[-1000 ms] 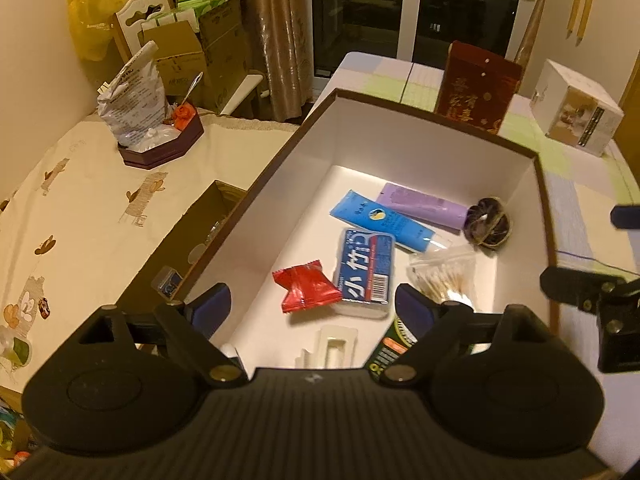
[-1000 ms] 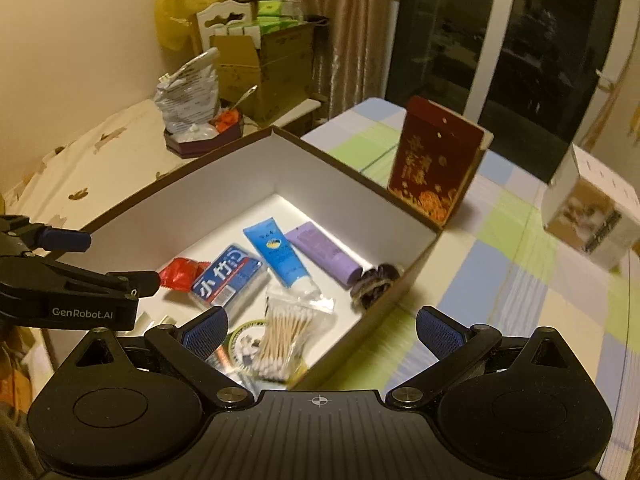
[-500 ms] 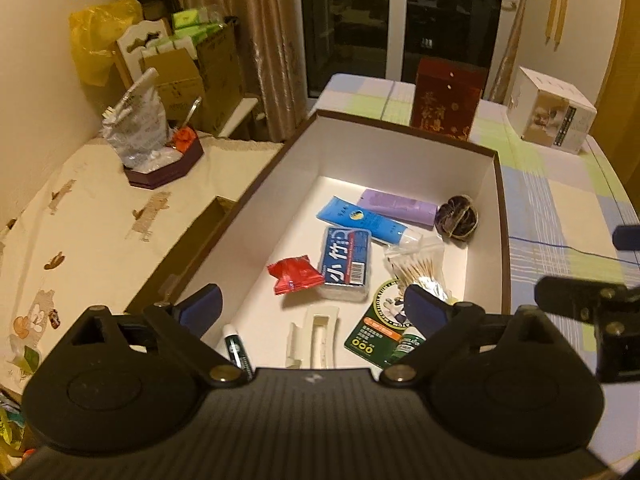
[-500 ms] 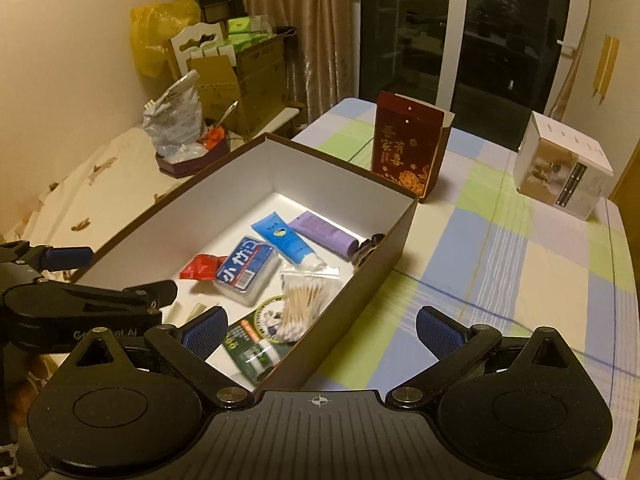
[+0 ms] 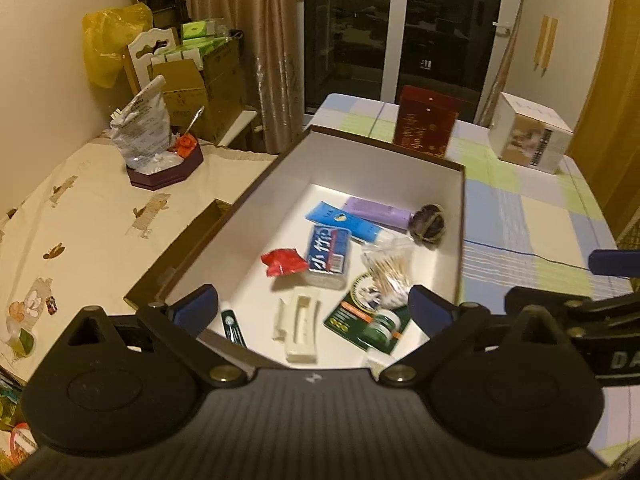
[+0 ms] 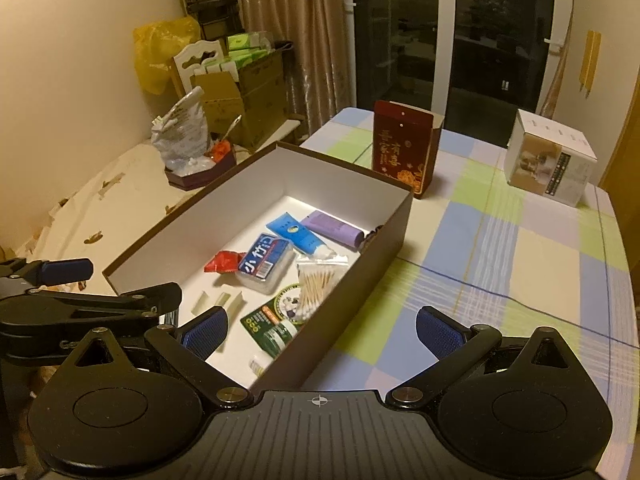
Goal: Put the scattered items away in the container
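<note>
Sitting on the checked tablecloth [image 6: 500, 240] at the table's left edge, the brown open box [image 6: 384, 232] with a white inside holds all the small items. A blue tube [image 5: 344, 222] and a purple tube [image 5: 378, 212] lie side by side near its far right corner, beside a dark round bundle [image 5: 429, 224]. Mid-floor lie a red wrapper [image 5: 285, 262], a clear case with a blue label in white characters [image 5: 329, 258] and a bag of cotton swabs [image 5: 390, 276]. Nearer are a white plastic tray [image 5: 303, 326], a green packet [image 5: 370, 320] and a dark pen-like stick [image 5: 234, 326].

The left gripper [image 5: 312, 308] hangs above the box's near end, fingers spread wide and empty. The right gripper [image 6: 320, 330] hovers over the box's near right corner, likewise spread and empty.

Beyond the box stand a red gift box with gold characters [image 6: 402, 152] and a white carton [image 6: 550, 162].
</note>
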{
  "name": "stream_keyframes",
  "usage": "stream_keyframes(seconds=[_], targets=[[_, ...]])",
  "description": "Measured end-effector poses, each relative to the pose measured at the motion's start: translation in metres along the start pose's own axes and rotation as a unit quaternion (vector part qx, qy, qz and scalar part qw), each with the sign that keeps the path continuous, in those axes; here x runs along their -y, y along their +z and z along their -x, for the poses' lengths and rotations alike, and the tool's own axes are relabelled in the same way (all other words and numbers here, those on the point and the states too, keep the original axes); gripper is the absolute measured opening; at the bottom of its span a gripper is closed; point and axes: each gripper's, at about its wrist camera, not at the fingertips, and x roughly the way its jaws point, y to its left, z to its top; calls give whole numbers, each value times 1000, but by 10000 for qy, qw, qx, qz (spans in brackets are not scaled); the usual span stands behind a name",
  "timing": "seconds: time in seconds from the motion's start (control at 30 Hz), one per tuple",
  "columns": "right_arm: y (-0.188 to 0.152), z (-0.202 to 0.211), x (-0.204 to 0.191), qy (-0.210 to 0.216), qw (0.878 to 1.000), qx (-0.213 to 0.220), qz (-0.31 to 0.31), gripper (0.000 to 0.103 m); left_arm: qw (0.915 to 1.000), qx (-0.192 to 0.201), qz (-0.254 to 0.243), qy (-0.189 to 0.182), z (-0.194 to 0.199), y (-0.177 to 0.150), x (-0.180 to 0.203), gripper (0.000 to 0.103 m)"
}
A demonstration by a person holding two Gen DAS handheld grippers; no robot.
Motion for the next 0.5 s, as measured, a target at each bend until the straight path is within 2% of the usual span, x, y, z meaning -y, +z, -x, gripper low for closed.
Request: stream_keyframes(seconds=[0.27,0.5], targets=[[-13,24,7,-91,9998,71,-161,103,9997,-212,75,-20,16,-15,4,100],[-31,42,3,-50,9999,37,-124,103,9999,-60,-69,81,39,-21,7,100]])
